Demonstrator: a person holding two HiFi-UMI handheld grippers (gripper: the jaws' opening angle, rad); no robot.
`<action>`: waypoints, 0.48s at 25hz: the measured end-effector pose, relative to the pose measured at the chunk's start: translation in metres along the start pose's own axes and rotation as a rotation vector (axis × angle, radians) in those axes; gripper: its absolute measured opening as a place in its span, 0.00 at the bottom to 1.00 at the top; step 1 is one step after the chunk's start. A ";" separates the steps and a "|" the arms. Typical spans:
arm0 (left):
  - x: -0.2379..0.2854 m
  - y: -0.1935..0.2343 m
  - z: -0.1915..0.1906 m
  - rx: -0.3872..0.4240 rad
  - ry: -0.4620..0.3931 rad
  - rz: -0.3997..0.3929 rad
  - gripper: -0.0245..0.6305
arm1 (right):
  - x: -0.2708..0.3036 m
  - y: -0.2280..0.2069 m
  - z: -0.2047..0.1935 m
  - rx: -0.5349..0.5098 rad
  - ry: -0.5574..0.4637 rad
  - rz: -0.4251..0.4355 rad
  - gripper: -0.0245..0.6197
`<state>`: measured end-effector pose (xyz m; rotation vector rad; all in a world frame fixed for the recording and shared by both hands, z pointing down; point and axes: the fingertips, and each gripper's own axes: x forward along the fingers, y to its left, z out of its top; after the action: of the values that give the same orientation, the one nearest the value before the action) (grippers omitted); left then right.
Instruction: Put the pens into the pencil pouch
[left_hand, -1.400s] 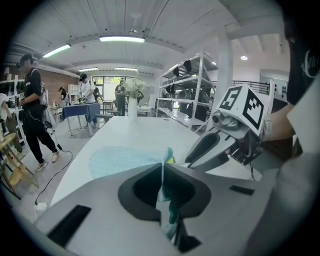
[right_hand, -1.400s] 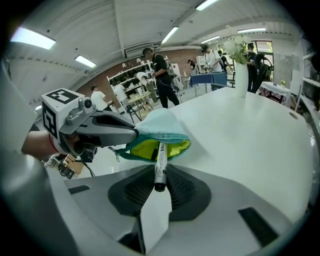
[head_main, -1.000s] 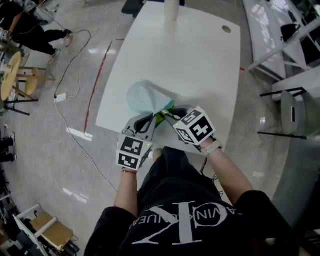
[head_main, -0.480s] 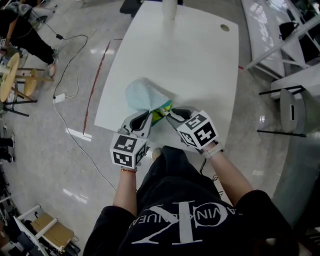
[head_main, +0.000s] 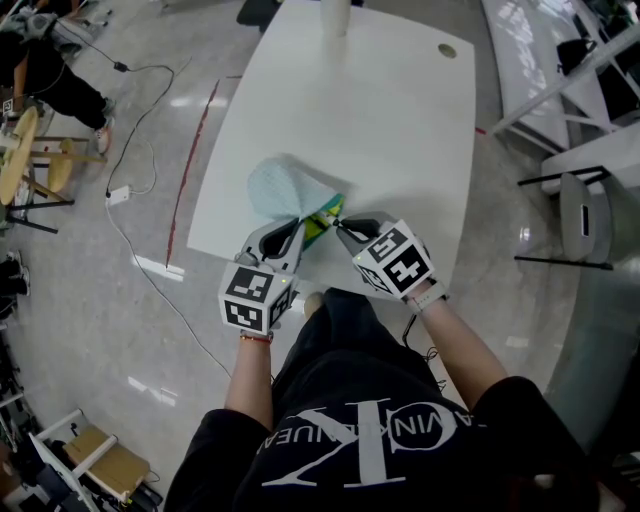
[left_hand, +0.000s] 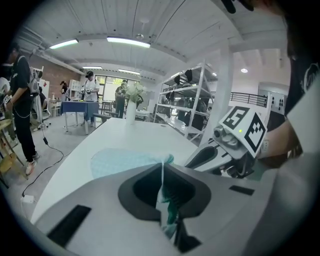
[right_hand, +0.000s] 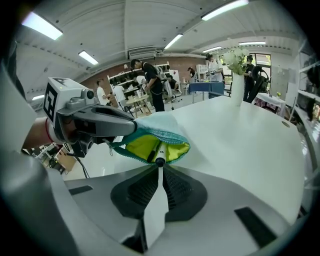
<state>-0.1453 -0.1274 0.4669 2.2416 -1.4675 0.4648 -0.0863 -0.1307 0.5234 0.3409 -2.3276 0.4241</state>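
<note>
My left gripper (head_main: 296, 224) pinches the pouch (head_main: 280, 190) rim at the tabletop's (head_main: 400, 120) near edge to hold it open. My right gripper's (head_main: 341, 226) jaws, just closing, almost touch and nudge 1 pen (right_hand: 160, 151) in.

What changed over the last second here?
The right gripper has just been closing its jaws, and they now sit on the black end of the pen that pokes out of the pencil pouch. Unchanged: the left gripper stays pinched on the pouch's rim, holding its mouth open. The pouch lies in the same spot on the table, and neither hand visibly shifted.
</note>
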 end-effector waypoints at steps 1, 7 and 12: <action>0.000 -0.002 0.000 0.003 -0.001 -0.006 0.06 | 0.000 0.000 0.001 -0.001 -0.002 0.000 0.10; 0.002 -0.013 0.001 0.054 0.015 -0.049 0.06 | 0.001 0.000 0.007 -0.010 -0.003 -0.003 0.09; 0.005 -0.025 0.002 0.095 0.020 -0.086 0.06 | 0.002 -0.004 0.001 -0.001 0.015 -0.012 0.08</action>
<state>-0.1204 -0.1230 0.4634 2.3560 -1.3594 0.5379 -0.0868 -0.1346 0.5249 0.3495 -2.3106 0.4179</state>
